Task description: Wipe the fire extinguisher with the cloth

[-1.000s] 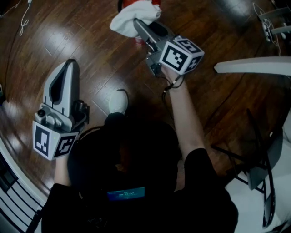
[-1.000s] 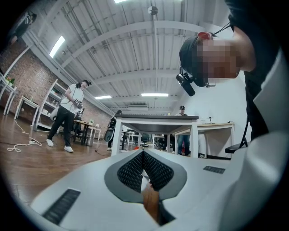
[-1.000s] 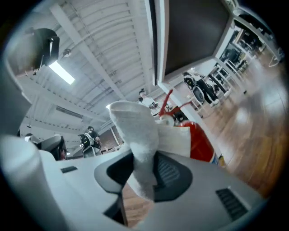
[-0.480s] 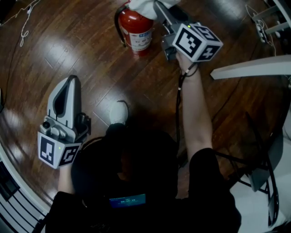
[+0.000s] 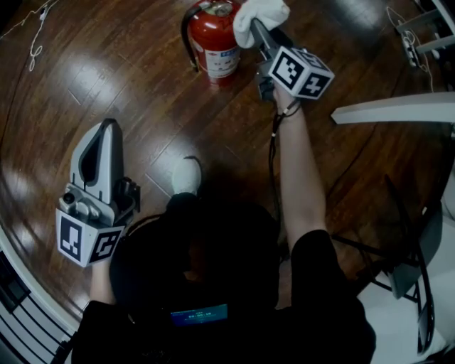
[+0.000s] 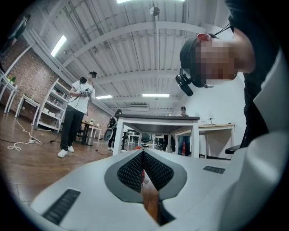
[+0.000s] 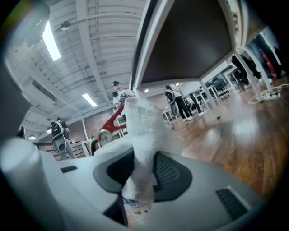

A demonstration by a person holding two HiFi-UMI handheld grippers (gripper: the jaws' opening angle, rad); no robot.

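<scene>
The red fire extinguisher (image 5: pixel 213 41) stands upright on the dark wood floor at the top of the head view, its black hose down its left side. My right gripper (image 5: pixel 254 27) is shut on a white cloth (image 5: pixel 261 14), which bunches against the extinguisher's upper right. In the right gripper view the cloth (image 7: pixel 143 131) stands between the jaws, with the extinguisher (image 7: pixel 107 122) just behind it at the left. My left gripper (image 5: pixel 107 126) hangs low at the left, far from the extinguisher. In its own view the left gripper (image 6: pixel 143 156) is shut with nothing in it.
The person's white shoe (image 5: pixel 185 174) is on the floor between the arms. A white table edge (image 5: pixel 395 106) juts in at the right, with a chair (image 5: pixel 414 263) below it. A white cable (image 5: pixel 35 34) lies at the upper left. A person (image 6: pixel 74 117) and tables (image 6: pixel 156 128) stand further off.
The right gripper has carried the cloth from over the extinguisher's top to its upper right side, uncovering the red body. The left gripper has barely moved.
</scene>
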